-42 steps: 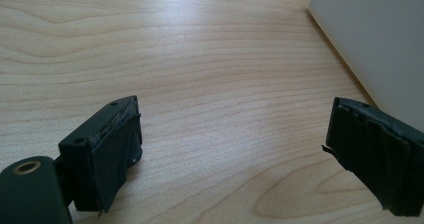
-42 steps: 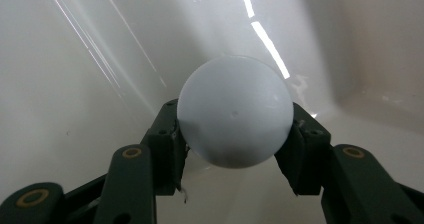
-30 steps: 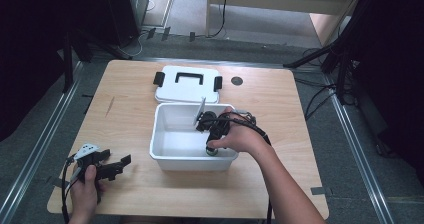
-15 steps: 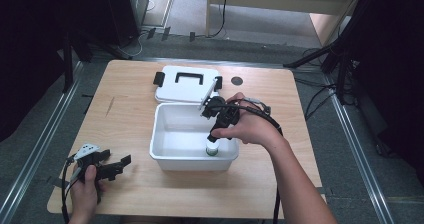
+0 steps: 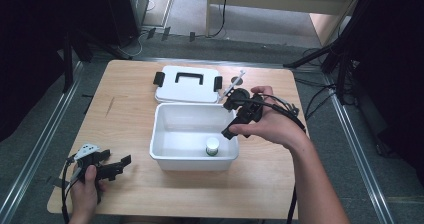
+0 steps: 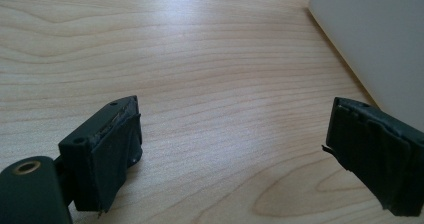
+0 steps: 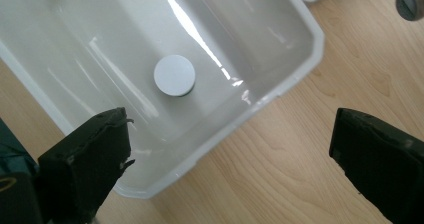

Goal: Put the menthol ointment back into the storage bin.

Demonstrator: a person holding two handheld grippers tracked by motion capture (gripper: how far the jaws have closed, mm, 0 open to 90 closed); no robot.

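Small white-capped jar (image 5: 212,146) stands upright inside the open white plastic bin (image 5: 165,129) on the wooden worktop (image 5: 130,109); likely light, rigid, slick, best gripped across its cap. Right claw (image 7: 227,149) and left claw (image 6: 232,159) both gape empty.

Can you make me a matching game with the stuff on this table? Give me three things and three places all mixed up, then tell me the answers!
Things:
1. small bottle
2. lid
3. left gripper

Places:
A. near the table's front left corner
B. flat on the table behind the tub
C. standing inside the tub

Pairs: 1-C, 2-B, 3-A
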